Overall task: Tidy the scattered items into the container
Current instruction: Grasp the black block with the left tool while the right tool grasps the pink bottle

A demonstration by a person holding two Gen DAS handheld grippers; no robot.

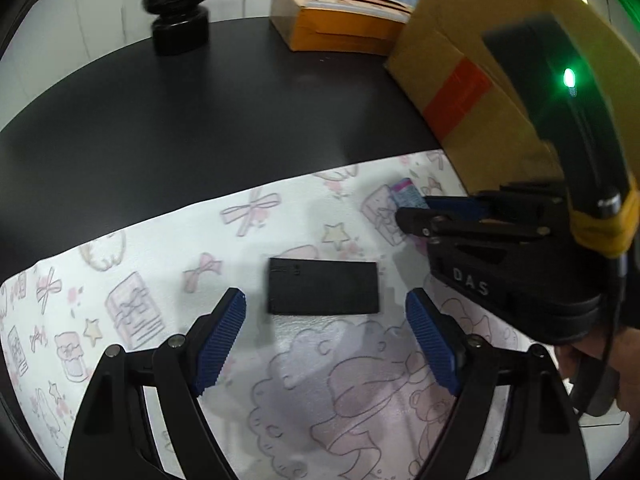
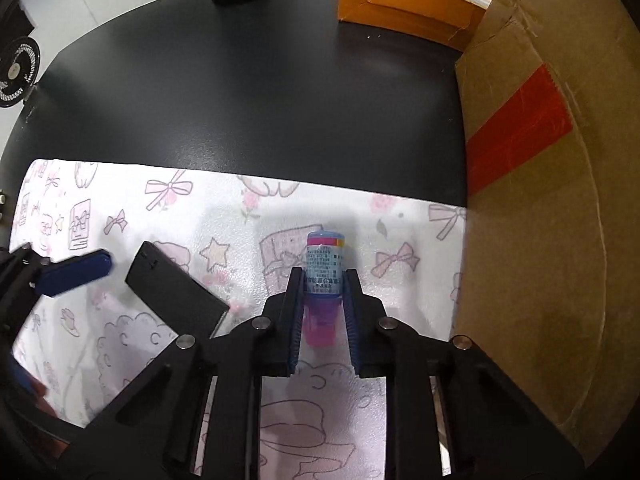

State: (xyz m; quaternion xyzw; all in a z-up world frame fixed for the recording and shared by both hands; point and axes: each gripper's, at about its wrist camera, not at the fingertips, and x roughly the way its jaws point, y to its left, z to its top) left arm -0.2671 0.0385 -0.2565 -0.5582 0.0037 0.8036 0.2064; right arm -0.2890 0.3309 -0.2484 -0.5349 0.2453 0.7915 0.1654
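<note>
Right gripper [image 2: 323, 300]: jaws closed on the small pink and blue labelled bottle [image 2: 325, 268], which lay on the patterned cloth [image 2: 224, 216] just left of the cardboard box [image 2: 540, 208]
Left gripper [image 1: 326, 320]: jaws spread wide with nothing between them, poised above the cloth
Black card [image 1: 323, 287]: flat on the cloth, just beyond the left fingertips, touching neither pad
Cardboard box: stood on the black table [image 2: 256, 100], its wall bearing a strip of red tape [image 2: 520, 128]
Orange box [image 2: 404, 4]: at the far table edge, behind the cardboard box

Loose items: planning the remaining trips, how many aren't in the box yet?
2: a black card on the cloth before the open left gripper; a bottle in the right gripper.
</note>
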